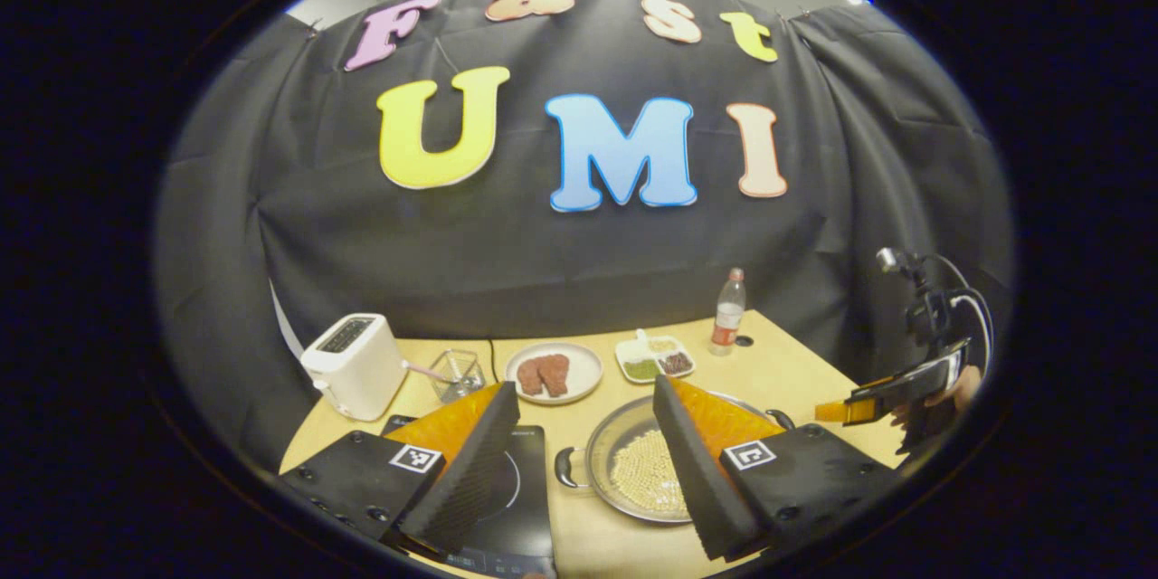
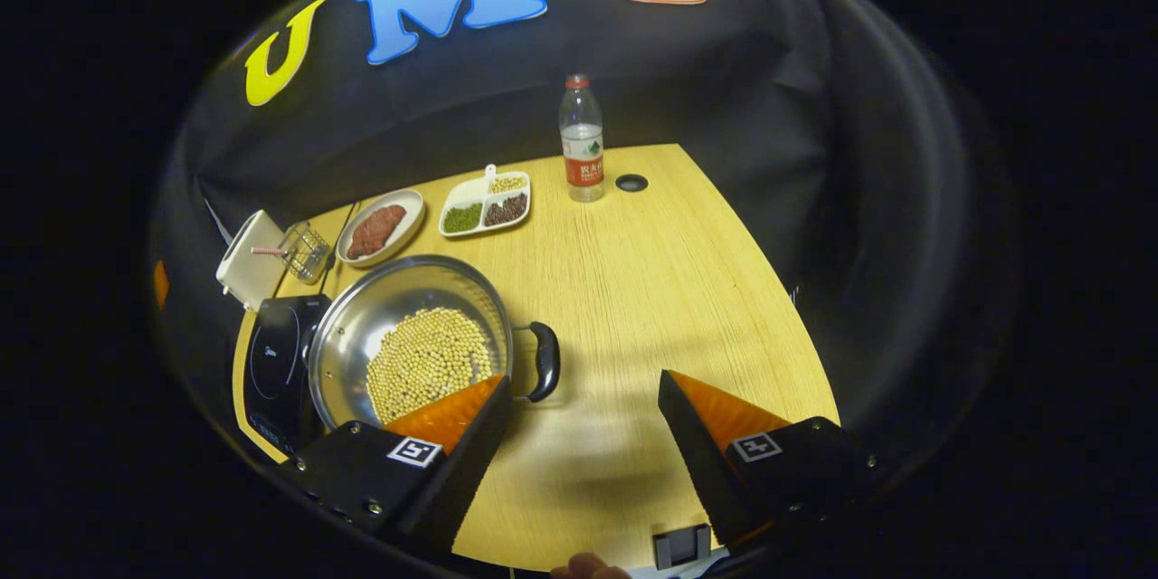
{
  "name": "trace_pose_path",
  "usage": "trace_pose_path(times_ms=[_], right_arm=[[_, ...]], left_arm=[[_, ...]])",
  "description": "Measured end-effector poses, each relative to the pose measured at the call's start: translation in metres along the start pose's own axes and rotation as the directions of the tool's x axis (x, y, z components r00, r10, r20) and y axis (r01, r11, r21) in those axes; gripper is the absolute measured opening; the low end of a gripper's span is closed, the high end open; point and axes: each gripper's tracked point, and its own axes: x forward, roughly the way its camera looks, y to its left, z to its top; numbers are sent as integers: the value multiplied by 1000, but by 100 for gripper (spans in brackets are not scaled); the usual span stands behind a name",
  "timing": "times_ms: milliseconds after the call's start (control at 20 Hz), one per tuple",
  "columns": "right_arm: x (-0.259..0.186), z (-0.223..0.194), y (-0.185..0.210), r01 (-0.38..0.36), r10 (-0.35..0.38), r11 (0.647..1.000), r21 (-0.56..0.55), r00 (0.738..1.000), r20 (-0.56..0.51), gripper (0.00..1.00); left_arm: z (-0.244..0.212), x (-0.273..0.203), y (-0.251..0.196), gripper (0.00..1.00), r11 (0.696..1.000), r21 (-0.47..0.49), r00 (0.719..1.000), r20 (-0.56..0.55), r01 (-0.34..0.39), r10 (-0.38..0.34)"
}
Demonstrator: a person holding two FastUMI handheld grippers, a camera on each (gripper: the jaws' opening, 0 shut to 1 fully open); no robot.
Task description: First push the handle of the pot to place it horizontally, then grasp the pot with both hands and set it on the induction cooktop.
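A steel pot (image 1: 604, 445) holding yellow beans (image 1: 644, 476) sits on the wooden table, just right of the black induction cooktop (image 1: 520, 507). Its two black handles point left (image 1: 566, 468) and right (image 1: 782, 420). My left gripper (image 1: 579, 470) hovers open above the pot's left handle, one finger over the cooktop and the other over the pot. In the right gripper view the pot (image 2: 380, 308) lies at the left with its near handle (image 2: 545, 362) beside my open right gripper (image 2: 579, 443), which holds nothing. The right gripper (image 1: 841, 409) also appears far right, held by a hand.
Behind the pot stand a white toaster (image 1: 353, 364), a glass cup (image 1: 457, 373), a plate of meat (image 1: 554, 373), a divided dish of beans (image 1: 656, 358) and a water bottle (image 2: 582, 140). Bare table (image 2: 688, 289) stretches right of the pot. A small black block (image 2: 683, 547) sits at the front edge.
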Motion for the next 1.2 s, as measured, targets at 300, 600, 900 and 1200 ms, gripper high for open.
trace_pose_path(times_ms=[300, 600, 900, 1200], right_arm=[[16, -13, 16, -11, 13, 999, -44, 999, 48, 100], [54, -27, 14, 18, -18, 1000, -23, 1000, 26, 100], [76, -32, 17, 31, -31, 999, -20, 1000, 1, 100], [100, -35, 21, 49, -50, 998, -35, 998, -27, 100]], left_arm=[[-80, 59, -7, 98, 998, 2, 987, -147, 61, -60], [-152, 112, -3, 96, 997, -27, 960, -270, 67, -72], [-196, 148, 14, 98, 999, -30, 931, -363, 26, -35], [-211, 163, 9, 92, 999, -20, 918, -394, 47, -51]])
